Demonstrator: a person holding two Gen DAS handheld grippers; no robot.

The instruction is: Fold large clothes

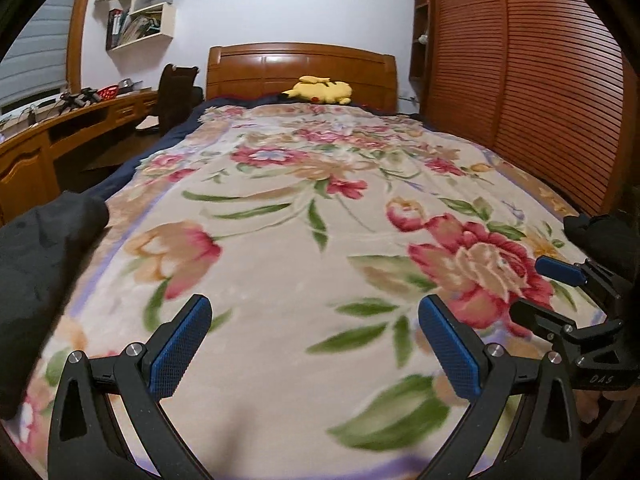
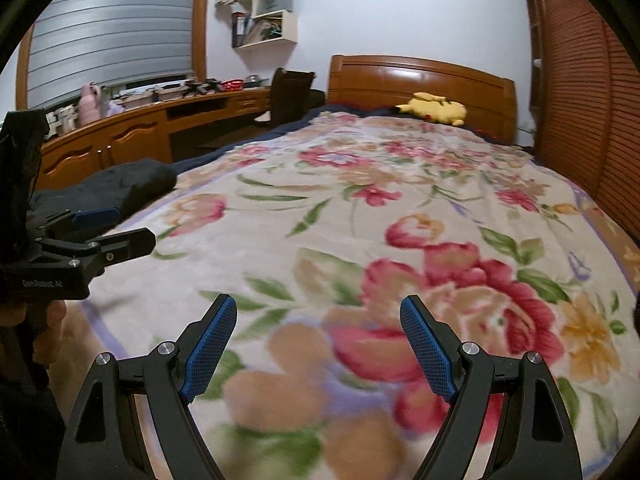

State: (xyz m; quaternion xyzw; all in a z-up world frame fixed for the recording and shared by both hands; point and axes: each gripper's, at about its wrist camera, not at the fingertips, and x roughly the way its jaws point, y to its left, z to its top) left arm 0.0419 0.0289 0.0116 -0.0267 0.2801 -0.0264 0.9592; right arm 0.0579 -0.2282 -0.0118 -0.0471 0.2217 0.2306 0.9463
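Open right tongs (image 2: 318,314) above floral blanket (image 2: 360,208).

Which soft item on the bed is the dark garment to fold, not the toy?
The black garment bunched at the bed's left edge, beside the left gripper. The yellow plush toy lies far off by the headboard.

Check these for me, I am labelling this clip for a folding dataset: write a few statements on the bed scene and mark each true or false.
1. Both the left gripper and the right gripper are open with nothing between their fingers. True.
2. The dark garment is spread flat across the middle of the bed. False: it lies bunched at the left edge of the floral blanket.
3. A yellow plush toy lies by the headboard. True.
4. The left gripper grips the dark garment. False: it holds nothing.
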